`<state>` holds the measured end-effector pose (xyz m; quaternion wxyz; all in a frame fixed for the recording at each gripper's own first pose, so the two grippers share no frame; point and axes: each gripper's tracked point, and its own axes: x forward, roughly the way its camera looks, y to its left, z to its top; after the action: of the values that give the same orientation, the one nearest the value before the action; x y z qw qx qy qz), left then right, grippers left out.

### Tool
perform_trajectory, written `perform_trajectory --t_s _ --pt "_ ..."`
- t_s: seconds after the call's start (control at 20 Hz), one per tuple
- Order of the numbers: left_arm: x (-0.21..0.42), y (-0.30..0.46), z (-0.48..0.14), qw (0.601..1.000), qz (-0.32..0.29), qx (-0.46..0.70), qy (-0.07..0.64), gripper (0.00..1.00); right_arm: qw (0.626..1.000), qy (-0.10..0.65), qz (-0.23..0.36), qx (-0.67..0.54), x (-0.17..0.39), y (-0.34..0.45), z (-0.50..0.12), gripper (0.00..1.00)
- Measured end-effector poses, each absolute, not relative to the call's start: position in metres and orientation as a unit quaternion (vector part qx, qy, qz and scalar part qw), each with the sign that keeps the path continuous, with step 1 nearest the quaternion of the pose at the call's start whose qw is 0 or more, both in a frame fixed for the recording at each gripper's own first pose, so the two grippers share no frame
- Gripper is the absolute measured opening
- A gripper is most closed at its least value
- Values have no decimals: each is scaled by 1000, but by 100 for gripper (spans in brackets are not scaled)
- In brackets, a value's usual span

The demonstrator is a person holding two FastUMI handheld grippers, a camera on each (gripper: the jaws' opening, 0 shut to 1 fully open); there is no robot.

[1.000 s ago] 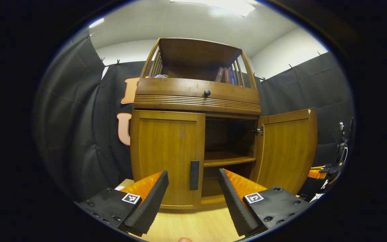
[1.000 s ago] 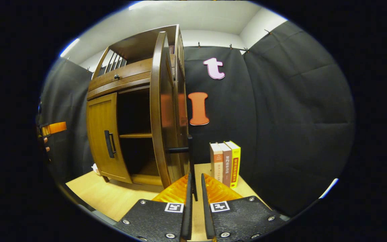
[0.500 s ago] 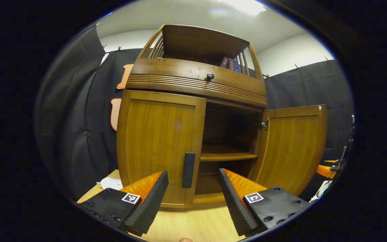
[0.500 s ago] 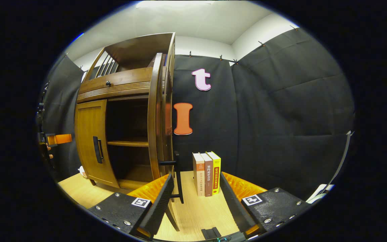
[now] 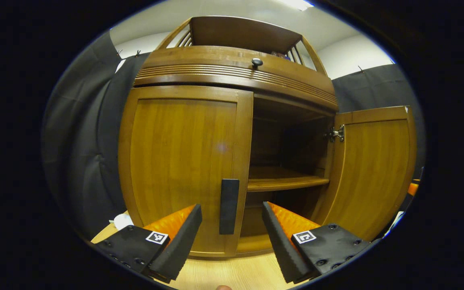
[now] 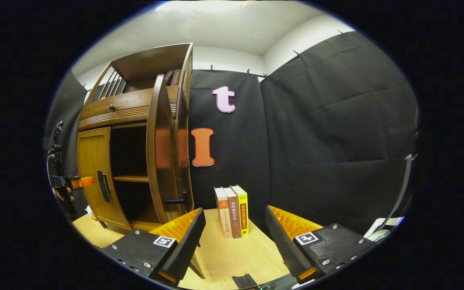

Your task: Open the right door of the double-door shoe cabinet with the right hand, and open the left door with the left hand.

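**Right door open; left door pending**

The shoe cabinet (image 5: 232,72) stands on the tabletop (image 6: 236,257). Its right door (image 5: 371,169) is swung wide; the right gripper (image 6: 234,237) sits clear of it, jaws spread wide and empty. The left door (image 5: 181,169) is shut. The left gripper (image 5: 232,233), jaws wide, faces the dark handle (image 5: 229,206) without touching. Judged next: advance, close on the handle, pull outward on the hinge arc.
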<state>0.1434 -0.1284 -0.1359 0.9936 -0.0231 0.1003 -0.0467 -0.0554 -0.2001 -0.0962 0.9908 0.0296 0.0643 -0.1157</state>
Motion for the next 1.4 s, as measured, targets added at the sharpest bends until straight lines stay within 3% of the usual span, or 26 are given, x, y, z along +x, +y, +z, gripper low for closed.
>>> perform_trajectory --t_s 0.45,0.7,0.8,0.85,0.9,1.05,1.1,1.4 --pt "187 -129 -181 989 -33 -28 142 96 989 64 -127 32 -55 -211 -104 92" --pt "197 -128 -180 992 -29 -10 126 77 989 61 -126 42 -53 -209 -104 92" --pt "202 -125 -180 992 -25 -8 122 84 989 58 -125 47 -53 -208 -103 92" --pt "201 -126 -182 992 -28 -9 125 74 989 58 -126 48 -52 -208 -103 92" --pt "202 -125 -185 991 -24 -11 128 74 989 59 -127 47 -53 -208 -103 92" --pt "204 -124 -191 990 -24 -22 136 44 989 58 -126 42 -54 -208 -101 92" --pt "204 -124 -191 990 -25 -22 135 48 990 57 -126 39 -56 -208 -101 92" --pt "204 -127 -192 990 -41 6 136 40 990 58 -122 38 -58 -204 -99 92"
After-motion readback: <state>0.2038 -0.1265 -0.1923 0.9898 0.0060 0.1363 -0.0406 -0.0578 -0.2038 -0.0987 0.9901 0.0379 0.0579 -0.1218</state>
